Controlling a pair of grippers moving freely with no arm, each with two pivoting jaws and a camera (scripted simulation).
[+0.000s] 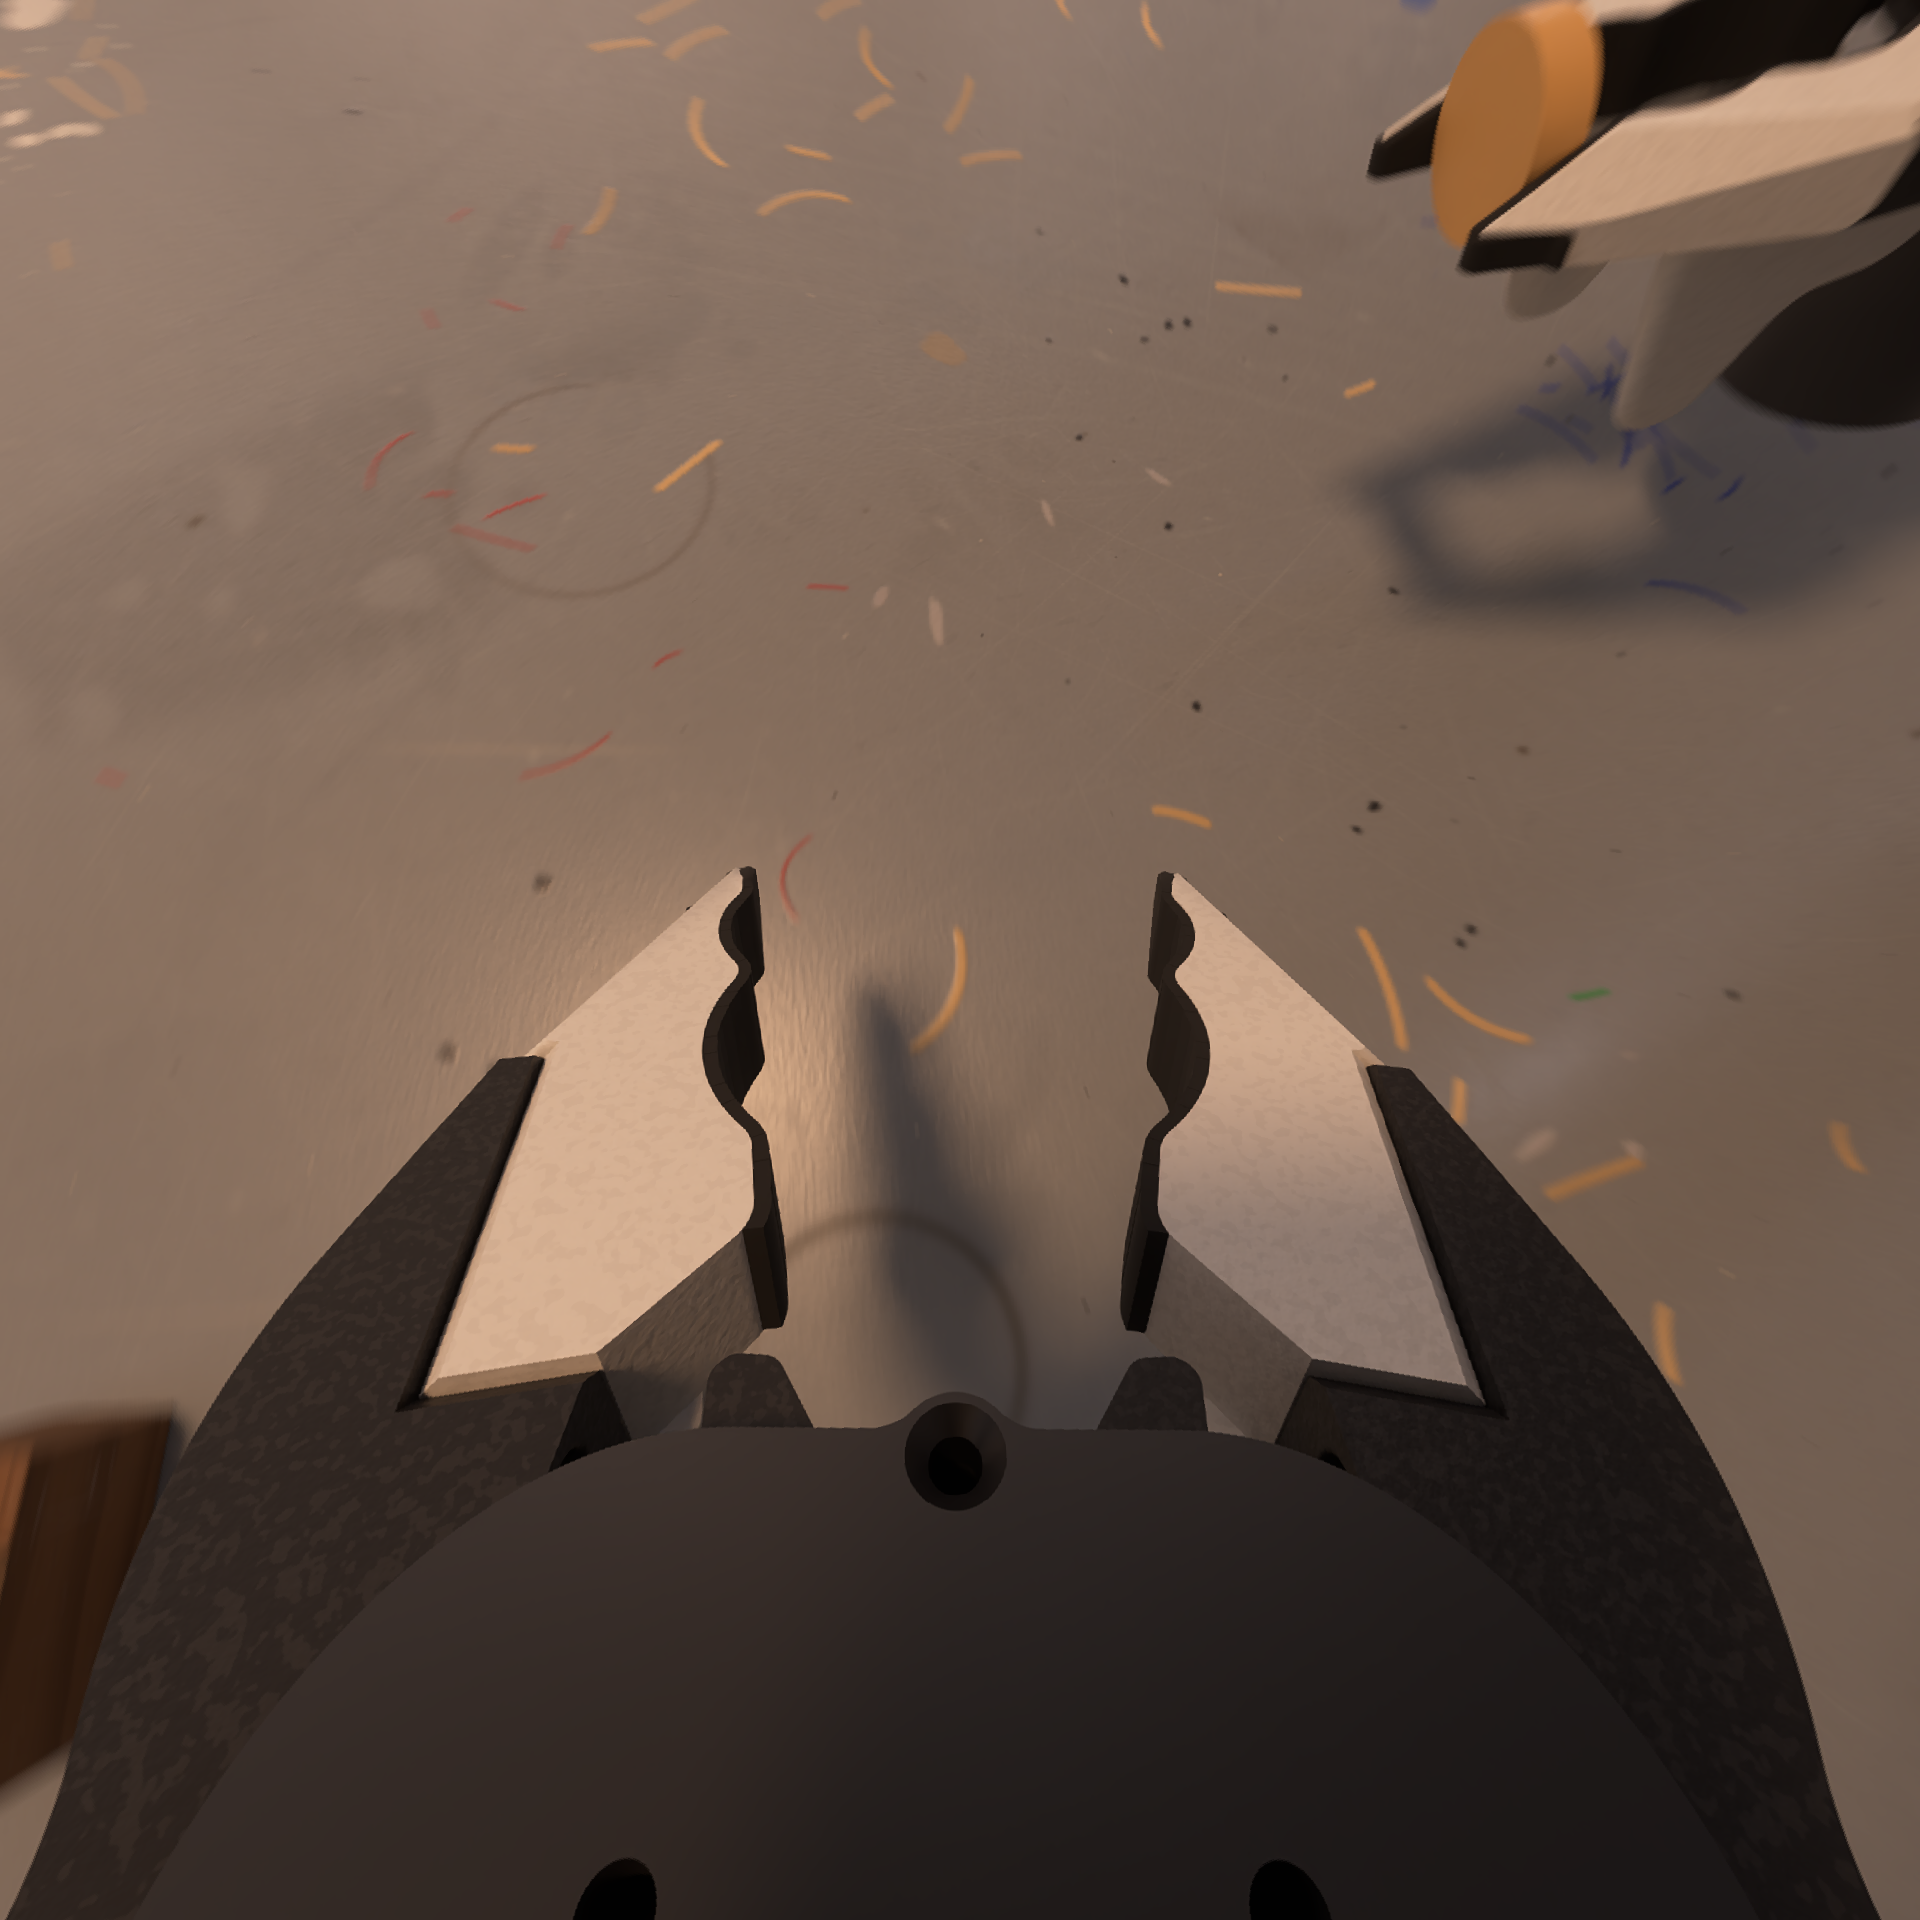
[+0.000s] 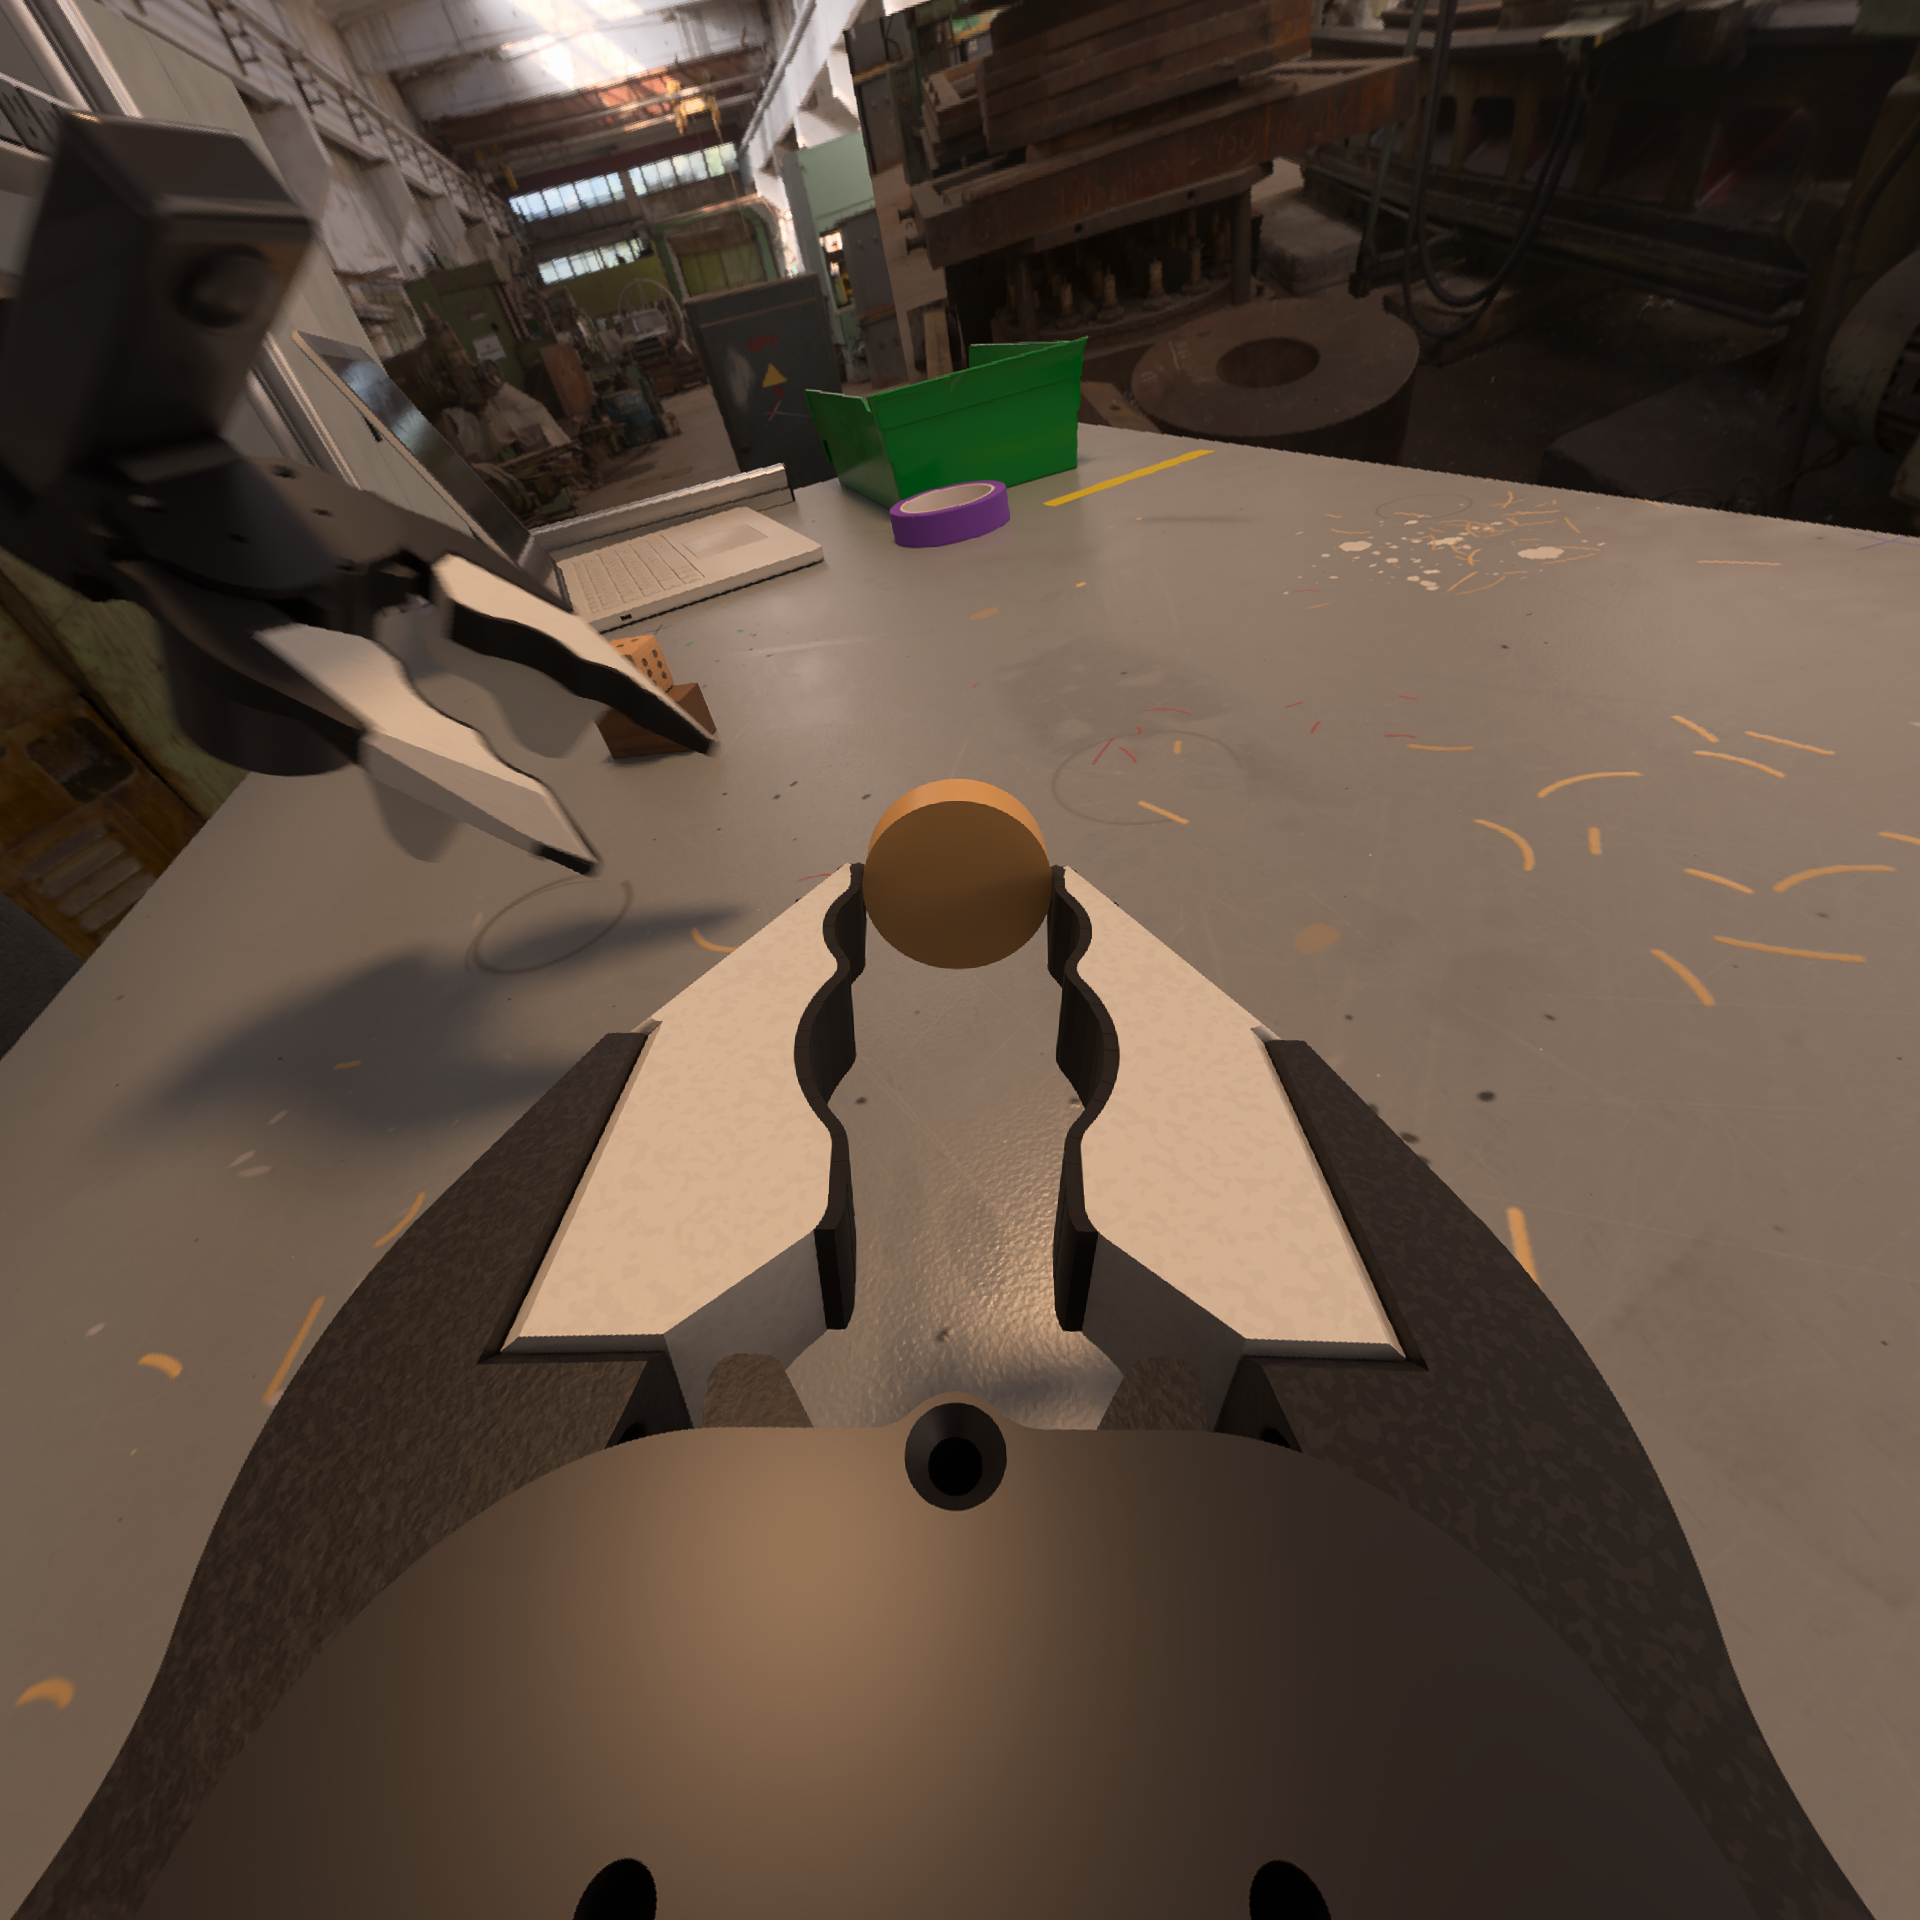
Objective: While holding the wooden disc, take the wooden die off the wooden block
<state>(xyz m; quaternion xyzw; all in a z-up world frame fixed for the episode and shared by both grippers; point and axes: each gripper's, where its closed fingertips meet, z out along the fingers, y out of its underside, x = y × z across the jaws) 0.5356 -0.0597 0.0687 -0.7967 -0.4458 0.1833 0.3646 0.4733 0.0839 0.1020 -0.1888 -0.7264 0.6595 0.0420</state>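
My right gripper [image 2: 956,878] is shut on the round wooden disc [image 2: 956,875] and holds it on edge above the table. It also shows at the top right of the left wrist view [image 1: 1455,203] with the disc [image 1: 1512,125] between its tips. My left gripper [image 1: 956,878] is open and empty, pointing down at the table. In the right wrist view it hovers at the left [image 2: 655,800], in front of the wooden die [image 2: 646,659] that sits on the dark wooden block [image 2: 665,727]. The block's corner [image 1: 73,1579] shows at the lower left of the left wrist view.
A grey table [image 2: 1351,1039] with paint streaks carries a white laptop [image 2: 675,561], a purple tape roll [image 2: 951,512] and a green box [image 2: 956,421] at its far side. The table's left edge runs near the block.
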